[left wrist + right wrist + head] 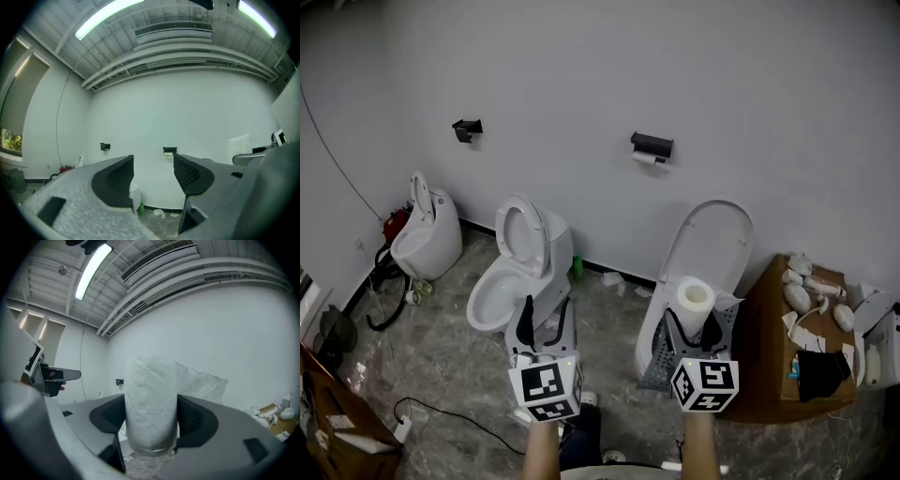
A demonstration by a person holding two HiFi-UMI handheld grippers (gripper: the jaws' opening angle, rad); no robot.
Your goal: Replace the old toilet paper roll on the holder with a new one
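While upright between the right tongs (151,420), new toilet roll (150,394).

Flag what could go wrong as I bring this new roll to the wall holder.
The old roll sits on the holder; the open, empty left gripper must clear it first, or the new one is blocked. The right gripper pinches the new roll by its soft sides; it may slip and drop toward the lid-up toilet ahead.
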